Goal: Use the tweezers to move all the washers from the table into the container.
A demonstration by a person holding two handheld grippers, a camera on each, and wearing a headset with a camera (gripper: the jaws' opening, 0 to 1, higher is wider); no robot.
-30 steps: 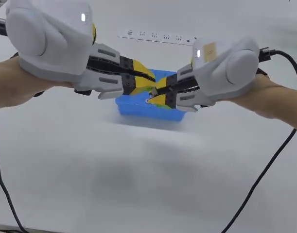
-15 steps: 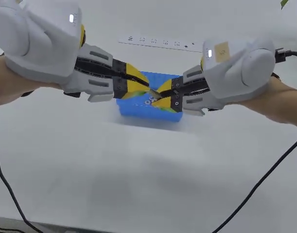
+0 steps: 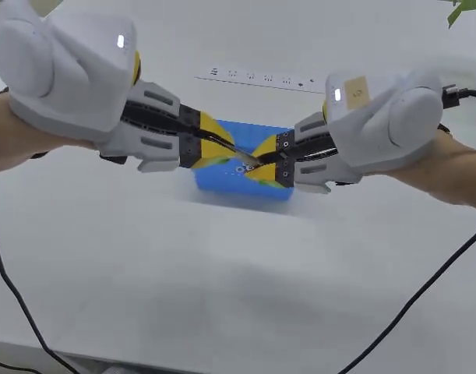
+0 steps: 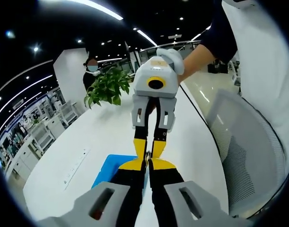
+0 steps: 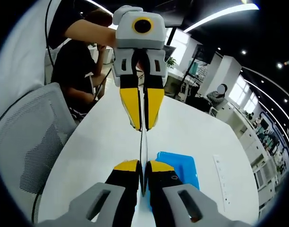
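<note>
A blue container (image 3: 222, 181) sits on the white table, with small washers (image 3: 239, 167) faintly visible inside. My left gripper (image 3: 230, 148) and right gripper (image 3: 261, 157) meet tip to tip just above it. Thin metal tweezers (image 5: 143, 142) run straight from my right gripper (image 5: 143, 166) up into the left gripper (image 5: 143, 124). Both pairs of jaws are shut on the tweezers. In the left gripper view my left gripper (image 4: 146, 166) faces the right gripper (image 4: 147, 152), with the container (image 4: 113, 168) below and to the left. In the right gripper view the container (image 5: 179, 170) lies at the lower right.
A white power strip (image 3: 261, 78) lies behind the container. Black cables trail off both grippers, one (image 3: 424, 288) crossing the table at the right. A mesh chair (image 4: 248, 142) stands by the table edge, a potted plant (image 4: 106, 87) at the far end, and people beyond.
The two grippers stay tip to tip over the container; their tips have closed in slightly. The rest of the shift is the head camera moving.
</note>
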